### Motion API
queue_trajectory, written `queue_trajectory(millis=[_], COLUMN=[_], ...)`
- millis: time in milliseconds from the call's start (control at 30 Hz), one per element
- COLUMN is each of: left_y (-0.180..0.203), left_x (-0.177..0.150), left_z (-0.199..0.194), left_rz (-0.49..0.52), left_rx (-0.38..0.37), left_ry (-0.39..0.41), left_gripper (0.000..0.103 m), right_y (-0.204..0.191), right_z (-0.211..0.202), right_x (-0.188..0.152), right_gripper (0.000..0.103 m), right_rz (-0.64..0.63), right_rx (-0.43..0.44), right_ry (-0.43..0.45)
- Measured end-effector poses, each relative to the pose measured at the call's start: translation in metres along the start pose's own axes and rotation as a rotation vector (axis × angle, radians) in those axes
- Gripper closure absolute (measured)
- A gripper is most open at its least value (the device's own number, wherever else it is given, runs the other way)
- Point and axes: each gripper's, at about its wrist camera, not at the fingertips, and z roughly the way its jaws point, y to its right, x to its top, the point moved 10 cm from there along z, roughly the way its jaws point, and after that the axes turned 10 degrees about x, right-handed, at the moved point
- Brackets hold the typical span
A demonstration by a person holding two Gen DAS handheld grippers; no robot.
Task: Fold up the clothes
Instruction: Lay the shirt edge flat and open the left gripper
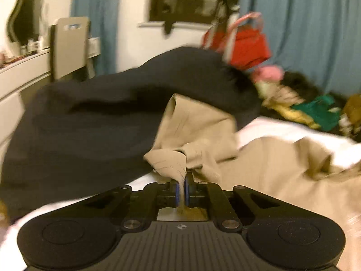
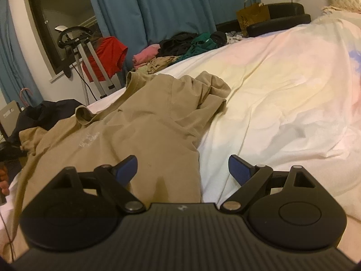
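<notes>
A tan T-shirt (image 2: 140, 124) lies crumpled on the white bedsheet (image 2: 282, 94). In the left wrist view my left gripper (image 1: 182, 190) is shut on a bunched edge of the tan T-shirt (image 1: 198, 135) and holds it lifted off the bed. My right gripper (image 2: 182, 169) is open and empty, low over the shirt's near edge, with the left blue pad (image 2: 127, 169) over the cloth and the right pad over the sheet.
A dark garment (image 1: 90, 122) lies heaped on the bed just left of the shirt. A pile of mixed clothes (image 2: 187, 45) sits at the bed's far edge. A stand with a red garment (image 2: 106, 56), blue curtains (image 2: 169, 4) and a white dresser (image 1: 20, 76) ring the bed.
</notes>
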Motion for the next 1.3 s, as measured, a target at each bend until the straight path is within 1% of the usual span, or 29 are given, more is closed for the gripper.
queue_trajectory(millis=[33, 100, 133, 167, 233, 333, 367, 433, 567, 633, 733, 800, 933, 1033, 1100, 1300], left_y=[-0.004, -0.007, -0.008, -0.009, -0.009, -0.001, 0.001, 0.009, 0.028, 0.040, 0.056, 0.066, 0.078, 0.080, 0.078, 0.075], left_x=[-0.003, -0.009, -0.012, -0.015, -0.022, -0.037, -0.044, -0.057, -0.088, -0.104, -0.126, -0.140, -0.160, -0.166, -0.168, -0.173], left_z=[-0.001, -0.010, -0.018, -0.028, -0.059, -0.113, -0.133, -0.166, -0.229, -0.252, -0.273, -0.285, -0.299, -0.302, -0.302, -0.296], left_rz=[-0.002, 0.015, 0.027, 0.038, 0.049, 0.056, 0.058, 0.066, 0.074, 0.081, 0.088, 0.095, 0.133, 0.135, 0.129, 0.129], left_rx=[0.008, 0.019, 0.024, 0.021, -0.017, -0.066, -0.082, -0.115, -0.192, -0.233, -0.278, -0.304, -0.325, -0.337, -0.330, -0.318], left_ry=[-0.011, -0.001, 0.007, 0.013, 0.036, 0.081, 0.095, 0.122, 0.171, 0.178, 0.180, 0.182, 0.190, 0.193, 0.198, 0.181], left_gripper=[0.087, 0.078, 0.070, 0.065, 0.050, 0.037, 0.035, 0.024, 0.016, 0.008, 0.002, 0.001, 0.001, 0.001, 0.001, 0.001], right_y=[-0.001, -0.004, -0.005, -0.006, -0.009, -0.015, -0.018, -0.023, -0.032, -0.035, -0.038, -0.038, -0.041, -0.043, -0.042, -0.031], right_z=[-0.001, -0.003, -0.005, -0.007, -0.010, -0.015, -0.018, -0.025, -0.043, -0.055, -0.072, -0.081, -0.096, -0.100, -0.099, -0.087], right_x=[0.000, 0.001, 0.002, 0.003, 0.004, 0.007, 0.008, 0.010, 0.014, 0.016, 0.014, 0.013, 0.014, 0.013, 0.013, 0.011], right_gripper=[0.014, 0.014, 0.014, 0.014, 0.014, 0.014, 0.014, 0.014, 0.014, 0.014, 0.014, 0.014, 0.014, 0.014, 0.014, 0.015], right_rz=[-0.006, -0.028, -0.039, -0.051, -0.074, -0.114, -0.133, -0.169, -0.196, -0.193, -0.188, -0.159, -0.122, -0.125, -0.111, 0.004], right_rx=[0.001, 0.000, 0.000, 0.000, -0.001, -0.001, -0.001, 0.000, 0.021, 0.039, 0.055, 0.074, 0.111, 0.121, 0.133, 0.186], right_ry=[0.003, 0.013, 0.018, 0.023, 0.034, 0.052, 0.061, 0.079, 0.106, 0.117, 0.127, 0.117, 0.120, 0.123, 0.119, 0.099])
